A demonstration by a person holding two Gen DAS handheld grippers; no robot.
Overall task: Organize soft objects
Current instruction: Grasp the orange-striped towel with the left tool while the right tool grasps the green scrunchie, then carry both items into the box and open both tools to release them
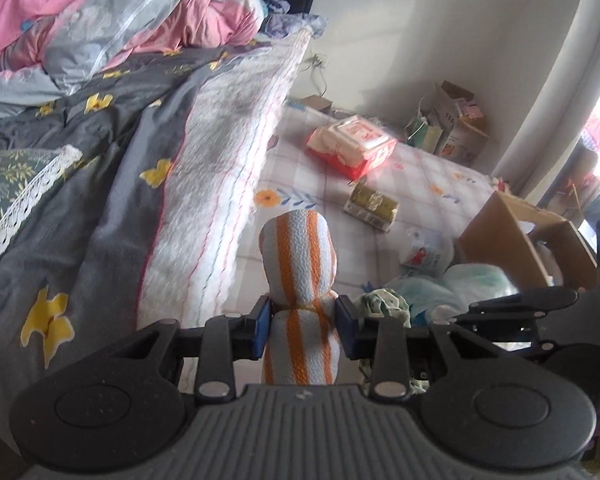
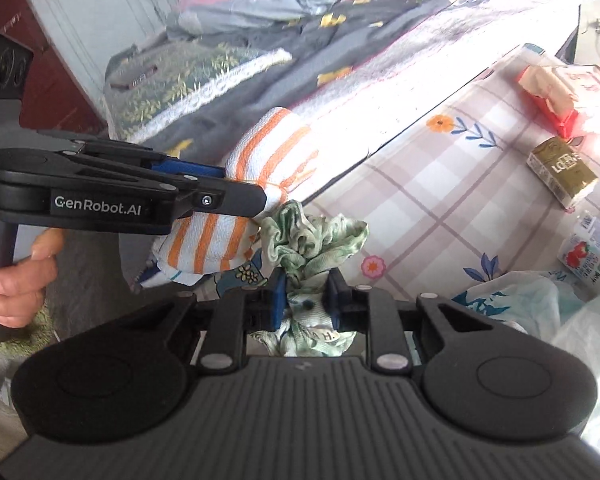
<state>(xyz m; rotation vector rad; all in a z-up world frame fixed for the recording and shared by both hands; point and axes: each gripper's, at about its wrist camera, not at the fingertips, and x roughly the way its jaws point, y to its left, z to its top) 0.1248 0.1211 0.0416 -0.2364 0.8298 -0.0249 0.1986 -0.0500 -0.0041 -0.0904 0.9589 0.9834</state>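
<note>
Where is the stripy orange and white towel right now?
The rolled orange-striped towel is pinched in the left gripper, held above the checked floral sheet beside the bed, just left of the green cloth in the right gripper.

Matte black handheld grippers with blue pads

The left gripper [image 2: 256, 200] bore white "GenRobot.AI" lettering and a silver screw; the right gripper [image 2: 306, 300] had ribbed grey housing, round pivots; a bare-skinned hand [image 2: 14, 288].

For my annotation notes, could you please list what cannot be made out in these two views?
- Cardboard box interior, left wrist view: its own walls hide it.
- Green cloth lower end, right wrist view: gripper body covers it.
- Gold packet lettering: too small to read.
- Window area, left wrist view: overexposed.
</note>
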